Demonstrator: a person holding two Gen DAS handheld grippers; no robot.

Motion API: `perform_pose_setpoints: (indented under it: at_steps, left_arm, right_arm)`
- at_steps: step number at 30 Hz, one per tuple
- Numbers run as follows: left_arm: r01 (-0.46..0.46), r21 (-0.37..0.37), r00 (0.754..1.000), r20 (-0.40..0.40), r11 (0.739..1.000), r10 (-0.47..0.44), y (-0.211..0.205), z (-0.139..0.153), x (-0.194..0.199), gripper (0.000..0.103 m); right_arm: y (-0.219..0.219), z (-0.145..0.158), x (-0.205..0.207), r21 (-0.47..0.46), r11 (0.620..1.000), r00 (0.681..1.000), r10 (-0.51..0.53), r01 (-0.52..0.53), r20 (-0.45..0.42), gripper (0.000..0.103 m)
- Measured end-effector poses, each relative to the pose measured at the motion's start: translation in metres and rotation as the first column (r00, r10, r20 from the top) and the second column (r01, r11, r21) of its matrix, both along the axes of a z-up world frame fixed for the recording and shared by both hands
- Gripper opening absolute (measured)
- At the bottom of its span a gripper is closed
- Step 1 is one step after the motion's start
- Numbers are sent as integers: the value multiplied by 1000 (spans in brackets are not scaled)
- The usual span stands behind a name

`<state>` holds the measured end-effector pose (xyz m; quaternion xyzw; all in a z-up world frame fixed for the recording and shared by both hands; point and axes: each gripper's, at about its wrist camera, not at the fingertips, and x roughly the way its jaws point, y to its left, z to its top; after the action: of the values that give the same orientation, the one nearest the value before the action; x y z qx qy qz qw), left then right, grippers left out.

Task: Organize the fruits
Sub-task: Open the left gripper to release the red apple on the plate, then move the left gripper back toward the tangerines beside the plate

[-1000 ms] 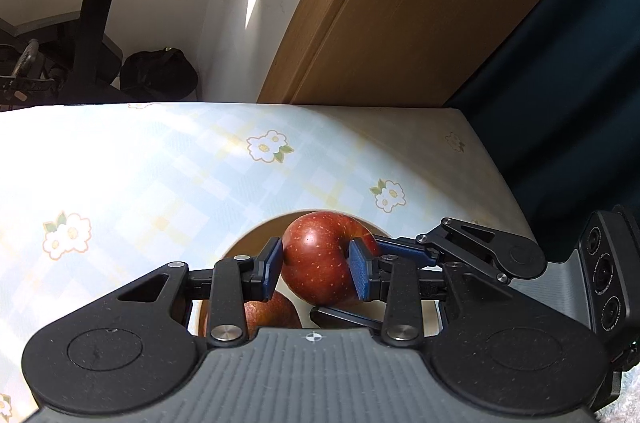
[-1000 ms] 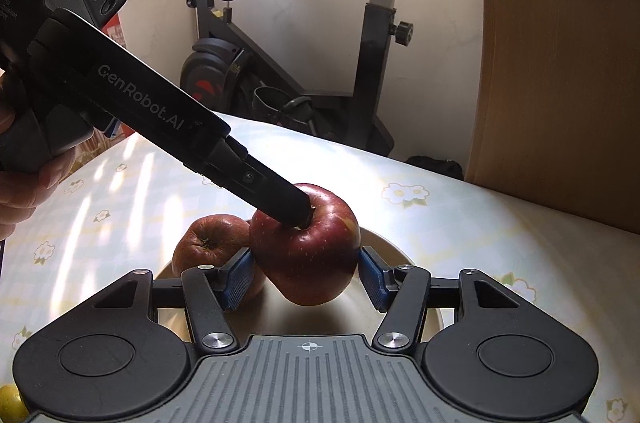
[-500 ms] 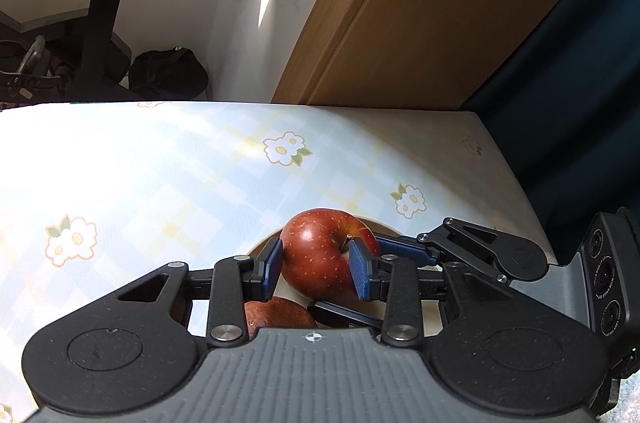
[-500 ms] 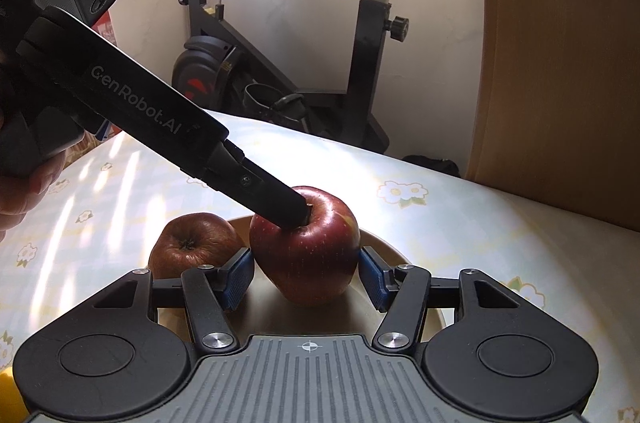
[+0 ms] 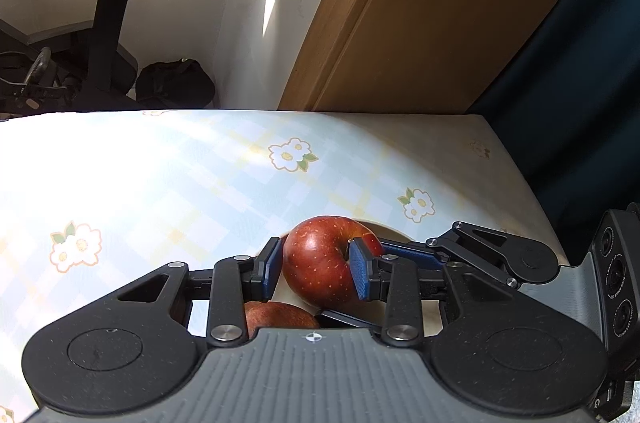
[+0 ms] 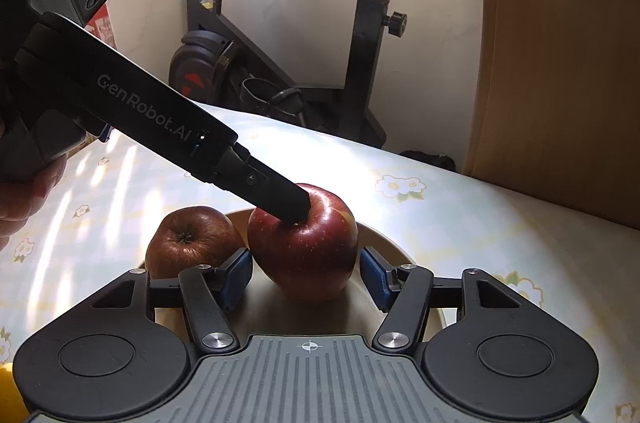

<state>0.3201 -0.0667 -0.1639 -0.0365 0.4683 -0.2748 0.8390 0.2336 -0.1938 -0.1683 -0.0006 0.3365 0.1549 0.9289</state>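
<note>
A red apple (image 5: 320,263) stands on a tan plate (image 6: 384,251). My left gripper (image 5: 316,273) is shut on it from above; in the right wrist view its black finger presses the top of the apple (image 6: 308,247). My right gripper (image 6: 306,277) is open, with its blue pads on either side of this apple and small gaps to it. A second, darker apple (image 6: 188,239) lies on the plate to the left, touching the first; it also shows in the left wrist view (image 5: 276,317).
The plate stands on a table with a flowered cloth (image 5: 160,183). An exercise bike (image 6: 320,63) and a wooden door (image 6: 560,63) stand behind the table. A yellow fruit (image 6: 10,395) shows at the lower left edge.
The red apple has come down and now rests on the plate. The left gripper has tilted with it. The right gripper has stayed open around it.
</note>
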Motion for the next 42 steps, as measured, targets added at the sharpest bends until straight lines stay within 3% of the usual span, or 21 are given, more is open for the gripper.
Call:
perform_pose_setpoints:
  at_steps: [7, 11, 23, 28, 42]
  left_arm:
    - [-9, 48, 1000, 21, 999, 8, -10, 11, -8, 39]
    - [-11, 37, 999, 45, 999, 9, -8, 24, -18, 39]
    - [-42, 56, 981, 191, 998, 30, 32, 70, -74, 39]
    - [-93, 109, 960, 275, 990, 60, 59, 79, -95, 39]
    - [-265, 139, 896, 401, 954, 191, 138, 125, -126, 39]
  right_arm:
    - [-4, 12, -15, 8, 999, 999, -37, 37, 4, 59]
    - [-9, 21, -31, 31, 997, 998, -67, 67, 6, 59]
    - [-9, 42, -92, 107, 976, 979, -195, 188, 62, 59]
    - [-11, 47, -114, 133, 963, 966, -246, 234, 82, 58]
    - [-6, 40, -151, 201, 932, 943, -322, 301, 80, 58]
